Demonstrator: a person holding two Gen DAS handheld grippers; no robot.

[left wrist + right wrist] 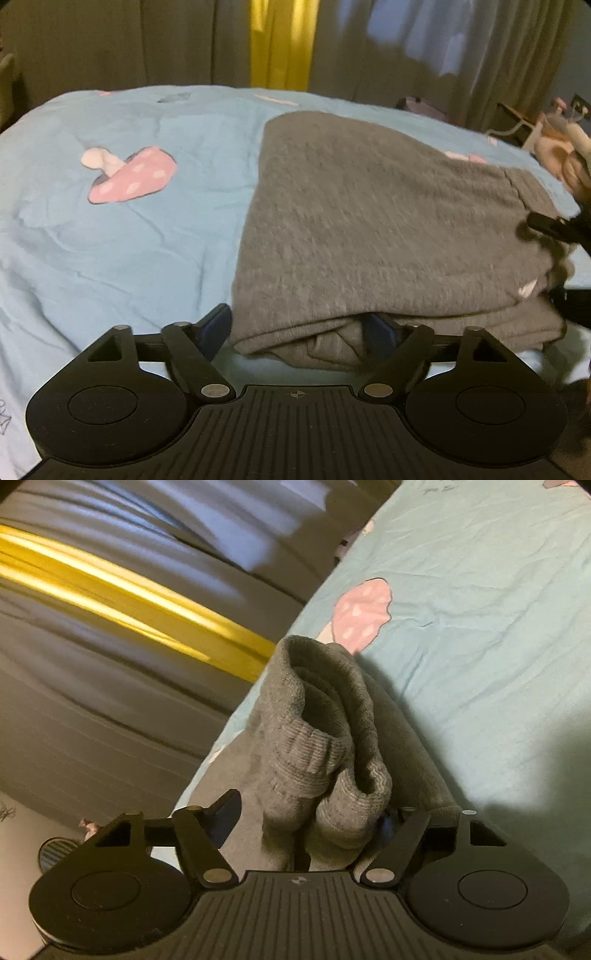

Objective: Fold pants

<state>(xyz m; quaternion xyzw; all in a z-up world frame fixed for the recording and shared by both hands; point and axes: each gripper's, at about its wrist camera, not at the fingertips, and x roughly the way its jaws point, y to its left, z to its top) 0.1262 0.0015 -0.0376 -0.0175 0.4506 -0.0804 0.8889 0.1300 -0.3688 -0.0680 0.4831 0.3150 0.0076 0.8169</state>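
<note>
Grey pants lie folded in layers on a light blue bedsheet. My left gripper is open at the near folded edge; its right finger sits under the top layer and its left finger lies beside the cloth. In the right wrist view, my right gripper stands open around the bunched ribbed cuffs of the pants, which rise between the fingers. The right gripper also shows in the left wrist view at the pants' right edge.
The sheet has pink mushroom prints. Grey curtains with a yellow strip hang behind the bed. Cluttered furniture stands at the far right. A shoe lies on the floor.
</note>
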